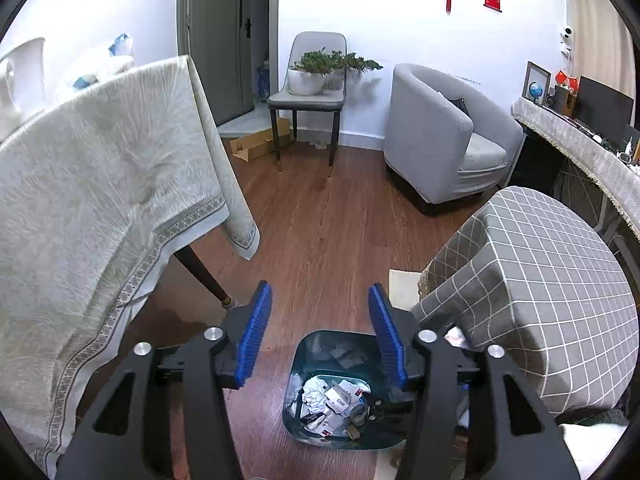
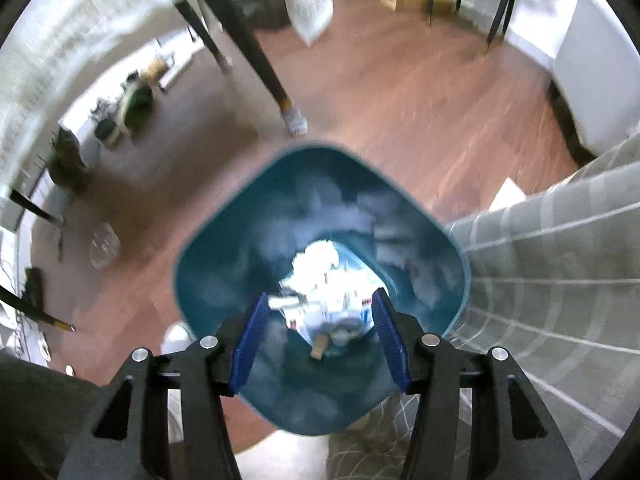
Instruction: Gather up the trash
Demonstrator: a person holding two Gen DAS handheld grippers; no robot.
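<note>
A teal waste bin (image 1: 295, 396) stands on the wooden floor and holds crumpled paper, packaging and other trash (image 1: 332, 398). My left gripper (image 1: 319, 286) hangs above and before the bin, open, with only floor between its blue pads (image 1: 256, 332). In the blurred right wrist view the same bin (image 2: 224, 280) fills the middle, seen from nearly straight above. My right gripper (image 2: 320, 294) is open over its mouth. The pile of trash (image 2: 320, 280) shows between the fingers but lies down inside the bin, and the pads are not on it.
A table under a cream cloth (image 1: 100, 180) stands left, its dark leg (image 1: 204, 276) close to the bin. A grey checked cover (image 1: 540, 288) rises right of the bin. Farther back are a grey armchair (image 1: 440, 132), a chair with a plant (image 1: 308, 100) and a cardboard box (image 1: 256, 144).
</note>
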